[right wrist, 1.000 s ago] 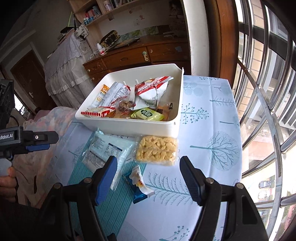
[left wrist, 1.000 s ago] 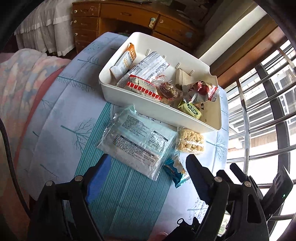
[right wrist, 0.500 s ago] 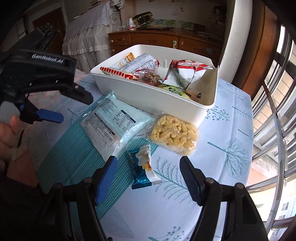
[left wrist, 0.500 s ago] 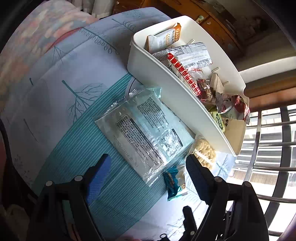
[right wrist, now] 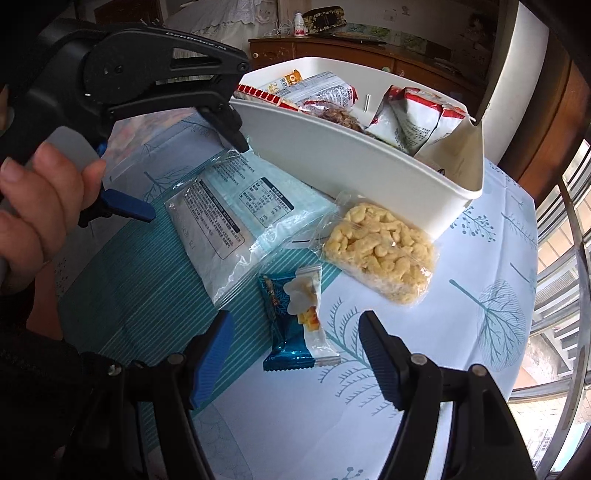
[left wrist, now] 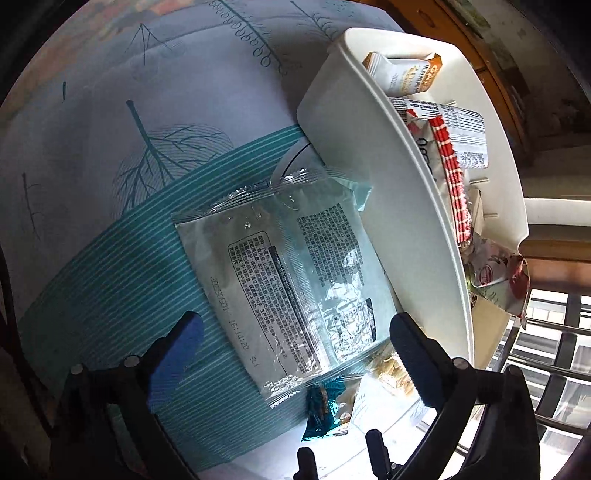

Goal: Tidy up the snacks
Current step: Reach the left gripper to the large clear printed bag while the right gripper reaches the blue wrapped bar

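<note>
a worktop (right wrist: pixel 424 369) under a pale cloth printed with teal trees stands beside a barred window (right wrist: pixel 565 258) that lets in bright daylight. behind it a dark wooden dresser (right wrist: pixel 332 50) with round knobs runs along the wall, with small items on its top. a white frilled bedcover (right wrist: pixel 236 14) hangs further back, left of the dresser. a wooden window frame (right wrist: pixel 546 122) rises at the right.

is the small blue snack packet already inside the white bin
No, the small blue snack packet lies on the tablecloth outside the white bin, in front of the right tool.
</note>
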`<state>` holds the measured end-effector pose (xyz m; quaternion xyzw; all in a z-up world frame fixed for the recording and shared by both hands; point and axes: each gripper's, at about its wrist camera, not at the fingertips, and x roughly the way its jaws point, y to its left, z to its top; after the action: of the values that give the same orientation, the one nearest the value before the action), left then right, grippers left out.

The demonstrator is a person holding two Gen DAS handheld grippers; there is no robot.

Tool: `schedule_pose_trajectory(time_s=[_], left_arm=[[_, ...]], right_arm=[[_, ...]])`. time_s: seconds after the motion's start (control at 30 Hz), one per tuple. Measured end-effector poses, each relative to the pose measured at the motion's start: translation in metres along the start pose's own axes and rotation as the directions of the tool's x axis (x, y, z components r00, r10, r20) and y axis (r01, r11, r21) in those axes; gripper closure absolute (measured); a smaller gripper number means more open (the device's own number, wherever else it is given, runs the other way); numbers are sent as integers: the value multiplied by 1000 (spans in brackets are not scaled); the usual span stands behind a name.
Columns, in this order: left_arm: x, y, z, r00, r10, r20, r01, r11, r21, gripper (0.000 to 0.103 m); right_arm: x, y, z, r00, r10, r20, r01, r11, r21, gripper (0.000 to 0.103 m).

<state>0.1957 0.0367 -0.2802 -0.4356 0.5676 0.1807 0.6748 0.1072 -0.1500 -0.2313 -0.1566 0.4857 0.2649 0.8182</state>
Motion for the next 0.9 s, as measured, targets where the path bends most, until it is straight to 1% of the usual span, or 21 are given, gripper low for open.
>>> schedule_pose_trajectory(time_s=[0.23,0.3,0.37,0.43,0.53,0.67,0.73,0.9], left_arm=[[20,-3,13,999,17,-27,-19,998,-60,2],[27,-4,16,999,34,-35,-36,997,-68,2],[33,-4,18,998,48,-37,-51,996,-76,1],[39,-5,20,997,69,-40,-72,994,-86,1],[48,-7,20,994,99,-52,-103,991,-87,1],[57,-17,25,989,142,-49,-146,986,-76,1],[60,-21,26,985,164,-46,-167,983,-73,0],[68,-34,31,979,202,-33,-204,976,-77,0]], right_arm=[[13,0,-1,998,48,-42,-48,999,-8,33],[17,0,-1,997,57,-52,-57,998,-10,37],[22,0,-1,996,65,-68,-66,998,-16,45],[27,1,-2,994,71,-85,-73,997,-26,48],[31,2,-2,991,95,-98,-98,995,-32,49],[36,2,-2,988,110,-112,-114,993,-28,59],[38,1,-2,987,111,-114,-114,993,-23,63],[38,-4,-4,986,126,-113,-128,992,-10,66]])
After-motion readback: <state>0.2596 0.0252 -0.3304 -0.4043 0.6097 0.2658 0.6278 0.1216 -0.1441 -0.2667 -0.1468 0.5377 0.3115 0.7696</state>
